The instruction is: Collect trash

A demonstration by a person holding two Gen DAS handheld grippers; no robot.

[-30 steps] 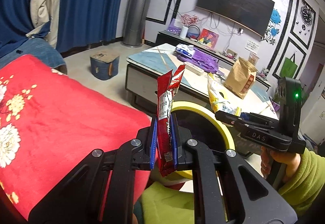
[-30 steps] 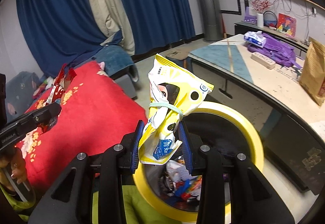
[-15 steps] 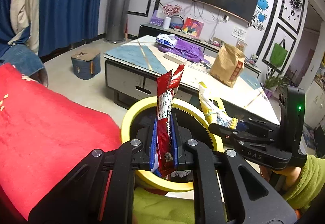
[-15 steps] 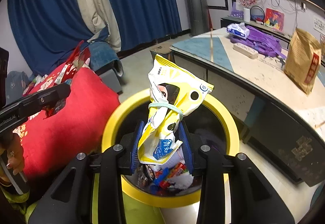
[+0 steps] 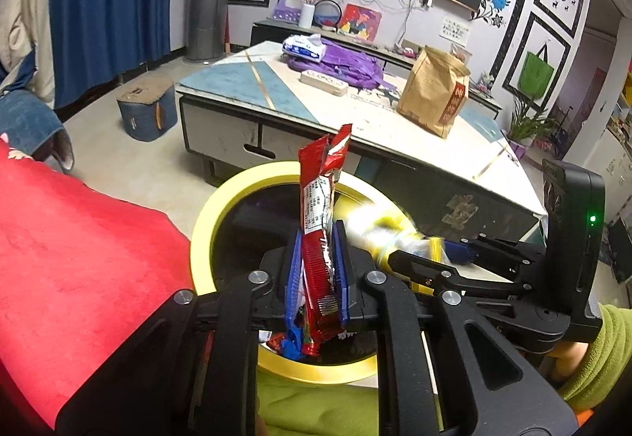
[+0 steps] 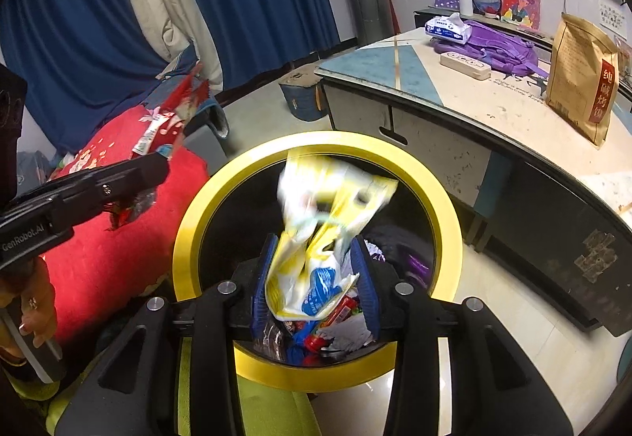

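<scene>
**A:** Over the mouth of the yellow-rimmed bin (image 6: 316, 143) is where you have both pieces. Your right gripper (image 6: 315, 278) hangs above the opening with the yellow snack bag (image 6: 316, 238) between its fingers (image 6: 365, 278), and those fingers are spreading apart; the bag is blurred and tipping, so I judge the blue pads no longer pinch it.

**B:** And the left?

**A:** Your left gripper (image 5: 318, 270) is nearly closed, clamped on the lower part of the red wrapper (image 5: 322, 207), which stands upright above the bin's near rim.

**B:** How will these handle?

**A:** Both look like thin, crinkly film: very light, limp, probably slippery. I'd expect them to flutter rather than drop straight, so let go low, well inside the rim. For the wrapper, your hold low on the flat body, across its width, seems right; a pinch at a sealed end might slide off.

**B:** What do they look like?

**A:** The bag is yellow and white with a blue patch low down and a pale green band round its middle. The wrapper is a long, narrow red strip with a white label panel and a torn, open top.

**B:** What's in the bin?

**A:** Mixed wrappers, red, blue and white, piled at the bottom. The bin stands on the floor between the red-covered sofa (image 5: 79, 258) and the bench (image 5: 355, 120).
</scene>
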